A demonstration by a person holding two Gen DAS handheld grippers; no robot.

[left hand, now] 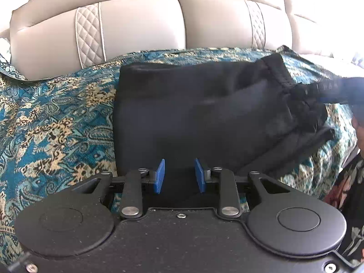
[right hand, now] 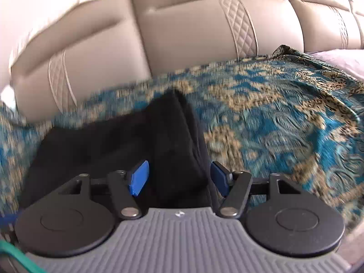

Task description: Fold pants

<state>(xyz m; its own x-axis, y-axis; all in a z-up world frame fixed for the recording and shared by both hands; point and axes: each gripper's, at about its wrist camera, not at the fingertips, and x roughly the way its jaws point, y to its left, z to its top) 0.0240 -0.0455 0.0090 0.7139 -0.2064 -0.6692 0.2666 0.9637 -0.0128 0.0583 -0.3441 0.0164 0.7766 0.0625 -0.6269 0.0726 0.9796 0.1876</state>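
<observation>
Left gripper (left hand: 179, 175): black speckled body, two round black discs, silver screws, blue pads (left hand: 160, 176) just ahead of the discs. Right gripper (right hand: 179, 177): ribbed grey body, same black discs, blue pads. A floral-print sleeve (left hand: 350, 188) shows beside the left gripper's right disc.

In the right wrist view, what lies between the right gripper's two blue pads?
A bunched fold of the black pants lies between the pads of the right gripper, which stand apart without pressing it. The right wrist view shows this.

Black pants (left hand: 193, 113) on teal-and-gold paisley cloth (left hand: 56, 125); behind the cloth, beige sofa back (left hand: 141, 27), diamond-quilted stripes.
</observation>
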